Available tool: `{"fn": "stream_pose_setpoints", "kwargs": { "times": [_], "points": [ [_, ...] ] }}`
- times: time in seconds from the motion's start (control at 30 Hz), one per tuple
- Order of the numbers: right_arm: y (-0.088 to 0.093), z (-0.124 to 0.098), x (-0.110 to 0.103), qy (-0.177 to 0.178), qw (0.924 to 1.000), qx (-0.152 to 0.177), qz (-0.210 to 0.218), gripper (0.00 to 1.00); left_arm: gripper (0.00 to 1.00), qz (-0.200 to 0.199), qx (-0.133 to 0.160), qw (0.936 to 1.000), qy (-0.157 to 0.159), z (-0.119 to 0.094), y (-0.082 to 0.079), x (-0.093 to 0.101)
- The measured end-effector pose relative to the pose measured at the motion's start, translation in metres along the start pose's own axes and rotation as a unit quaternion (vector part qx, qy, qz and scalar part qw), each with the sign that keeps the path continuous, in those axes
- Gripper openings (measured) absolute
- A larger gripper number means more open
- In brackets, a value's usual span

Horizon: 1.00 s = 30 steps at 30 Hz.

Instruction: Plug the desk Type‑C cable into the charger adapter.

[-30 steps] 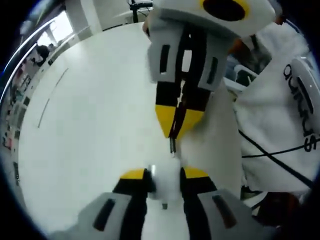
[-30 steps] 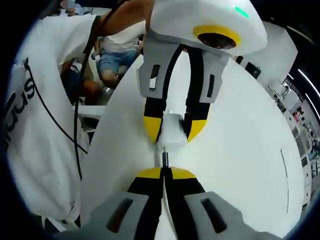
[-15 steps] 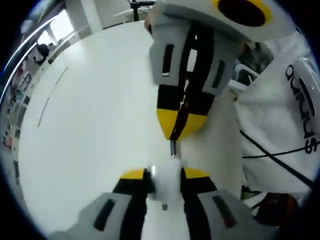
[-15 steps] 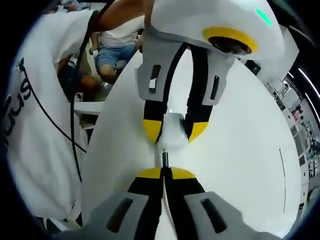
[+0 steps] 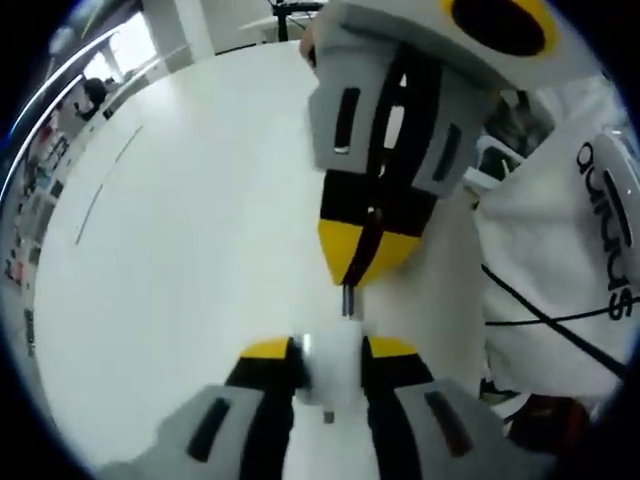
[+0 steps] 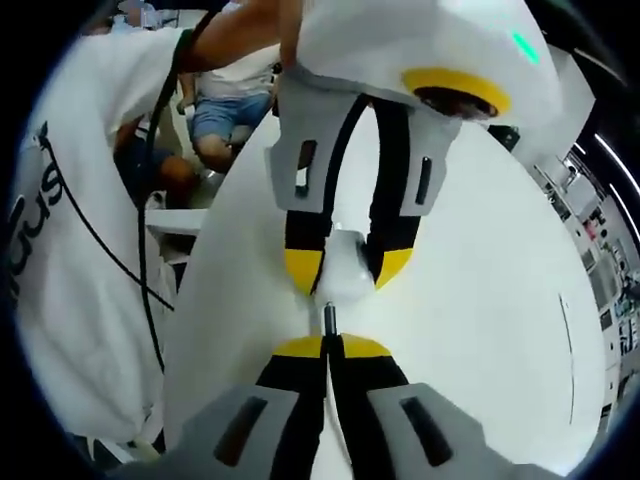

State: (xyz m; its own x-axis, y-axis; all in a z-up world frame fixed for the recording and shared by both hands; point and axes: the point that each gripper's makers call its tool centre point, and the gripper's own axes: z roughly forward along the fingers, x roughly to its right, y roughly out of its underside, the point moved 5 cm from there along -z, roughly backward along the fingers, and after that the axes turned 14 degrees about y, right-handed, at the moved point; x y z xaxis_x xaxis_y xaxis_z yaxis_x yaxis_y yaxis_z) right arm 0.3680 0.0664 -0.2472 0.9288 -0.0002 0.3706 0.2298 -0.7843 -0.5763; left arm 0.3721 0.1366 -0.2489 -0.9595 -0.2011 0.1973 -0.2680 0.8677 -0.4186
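A: Left tongs (image 5: 330,350) are clamped on the white adapter (image 5: 333,370), right tongs (image 6: 329,347) pinched on the plug (image 6: 329,318), both over the white tabletop (image 5: 180,250). The plug tip sits just short of the adapter.

B: I'd line the plug up square with the port, hold the adapter steady, and push straight in. No wiggling or it'll skid off.

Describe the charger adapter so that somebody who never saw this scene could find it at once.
Start from the large white table. Above it two hand-held grippers face each other, tip to tip. The charger adapter is the small white block clamped between the yellow-tipped jaws of the left hand-held gripper; the right hand-held gripper instead pinches a thin Type-C plug with a metal tip.
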Motion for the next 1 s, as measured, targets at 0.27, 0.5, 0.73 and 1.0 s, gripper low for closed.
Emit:
{"fn": "stream_pose_setpoints", "kwargs": {
  "times": [0.27,0.5,0.73,1.0],
  "points": [
    [0.012,-0.001,-0.001,-0.031,0.9921,0.119,0.026,0.03,0.24,0.008,0.014,0.9998,0.006,0.0,0.001,-0.001],
    [0.024,-0.004,0.005,-0.042,0.9777,0.186,0.088,0.03,0.24,0.01,0.017,0.9998,0.006,0.0,0.001,-0.001],
    [0.026,-0.001,0.004,-0.036,0.9769,0.193,0.084,0.03,0.25,0.007,0.018,0.9998,0.006,0.0,0.001,-0.001],
    [0.025,0.002,0.003,-0.038,0.9763,0.194,0.087,0.03,0.25,0.006,0.019,0.9998,0.004,0.0,0.002,-0.001]
  ]
}}
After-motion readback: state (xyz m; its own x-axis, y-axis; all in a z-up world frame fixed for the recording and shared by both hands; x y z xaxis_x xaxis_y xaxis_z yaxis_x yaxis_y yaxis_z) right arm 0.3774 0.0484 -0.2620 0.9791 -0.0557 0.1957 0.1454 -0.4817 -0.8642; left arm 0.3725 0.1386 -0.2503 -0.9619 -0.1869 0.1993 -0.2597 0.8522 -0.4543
